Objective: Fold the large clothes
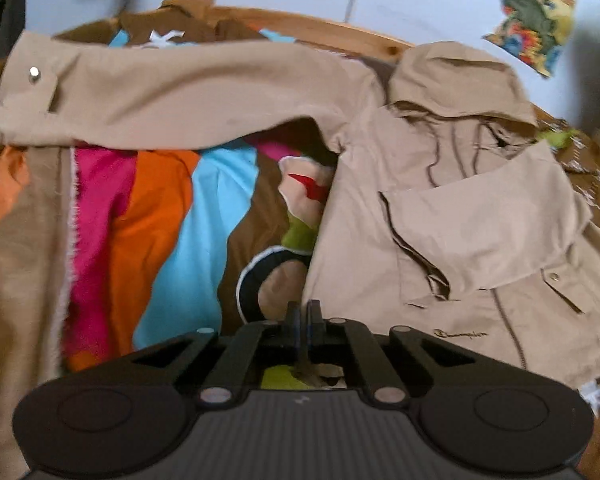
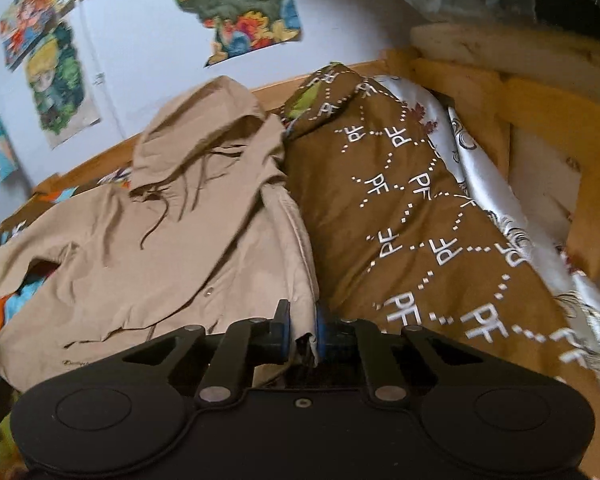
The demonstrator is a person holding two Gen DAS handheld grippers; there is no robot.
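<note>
We see a beige jacket (image 1: 460, 208) lying on a bed, on a colourful sheet (image 1: 160, 220). In the left wrist view the jacket fills the right half of the frame, its hood (image 1: 456, 76) is at the upper right, and one sleeve (image 1: 172, 92) stretches across the top towards the upper left. The left hand-held gripper (image 1: 304, 312) is at the bottom centre, its fingers pressed together at the jacket's edge; whether cloth sits between them we cannot tell. In the right wrist view the right hand-held gripper (image 2: 303, 332) is clamped on the jacket's hem at the bottom centre. A brown quilt (image 2: 420, 220) lies just beside the jacket, to its right. Posters (image 2: 240, 8) hang on the wall above.
</note>
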